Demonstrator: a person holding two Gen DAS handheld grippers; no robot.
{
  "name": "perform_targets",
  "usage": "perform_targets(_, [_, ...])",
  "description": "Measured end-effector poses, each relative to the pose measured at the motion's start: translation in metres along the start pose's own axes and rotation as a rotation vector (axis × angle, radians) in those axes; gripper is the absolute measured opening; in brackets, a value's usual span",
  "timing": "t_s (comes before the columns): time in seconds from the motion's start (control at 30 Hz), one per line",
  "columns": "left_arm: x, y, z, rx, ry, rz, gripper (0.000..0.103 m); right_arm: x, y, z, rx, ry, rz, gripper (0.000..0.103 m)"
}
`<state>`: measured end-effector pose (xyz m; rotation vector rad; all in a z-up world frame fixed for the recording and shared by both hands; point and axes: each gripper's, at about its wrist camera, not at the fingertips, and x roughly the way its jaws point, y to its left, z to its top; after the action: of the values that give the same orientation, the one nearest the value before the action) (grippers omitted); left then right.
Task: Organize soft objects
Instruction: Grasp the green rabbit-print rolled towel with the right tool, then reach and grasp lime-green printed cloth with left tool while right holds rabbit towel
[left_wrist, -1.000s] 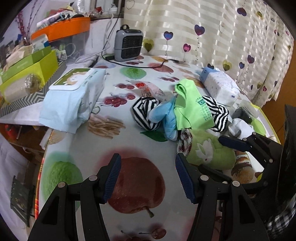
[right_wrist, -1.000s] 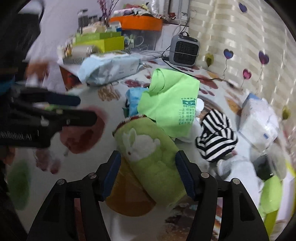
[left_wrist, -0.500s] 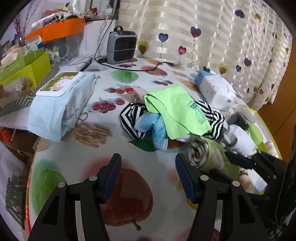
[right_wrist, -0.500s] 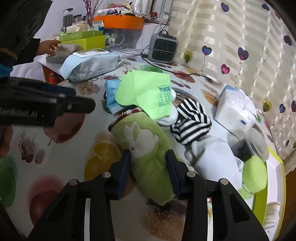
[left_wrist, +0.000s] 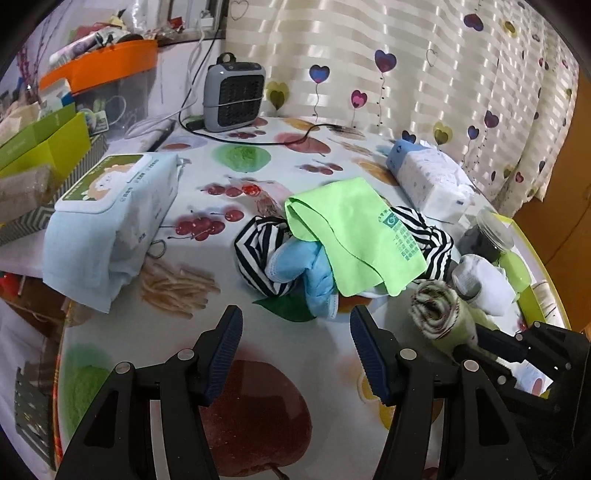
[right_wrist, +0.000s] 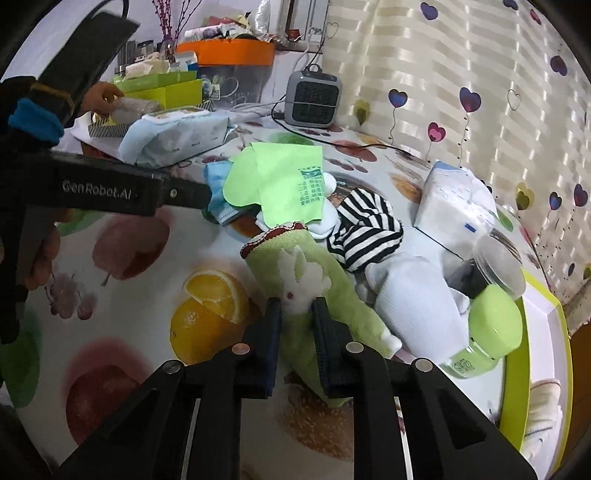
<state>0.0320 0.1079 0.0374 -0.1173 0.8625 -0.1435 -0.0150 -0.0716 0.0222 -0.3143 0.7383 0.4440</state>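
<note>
- Since the right gripper (right_wrist: 297, 314) has just been closing and now pinches the rolled green terry towel with a white rabbit patch (right_wrist: 306, 280) between its pads, the lift should, I judge, go slowly and straight up, so the roll stays wound.
- Its grip sits mid-roll, right on the rabbit; the fringed end points away from the gripper, the other end lies under its jaws.
- Beyond the towel's far end lies the flat lime-green cloth (right_wrist: 280, 181), and just to the right the black-and-white striped garment (right_wrist: 365, 225) touches it, so snagging is a risk.
- Meanwhile the left gripper (left_wrist: 295, 350) hangs open and empty over the fruit-print tablecloth (left_wrist: 155, 332); the towel is off to its right.
</note>
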Motion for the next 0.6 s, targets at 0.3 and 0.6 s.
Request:
perform_targets(0.3, [-0.013,0.001,0.01,-0.025,-0.034,-0.049,0.06,-0.01,-0.005,-0.005,0.026,-0.017,0.01,0.017])
perform_targets(0.6, [-0.008,-0.02,0.028,0.028,-0.027,-0.047,0.061,-0.018,-0.01,-0.011,0.04,-0.026,0.023,0.017])
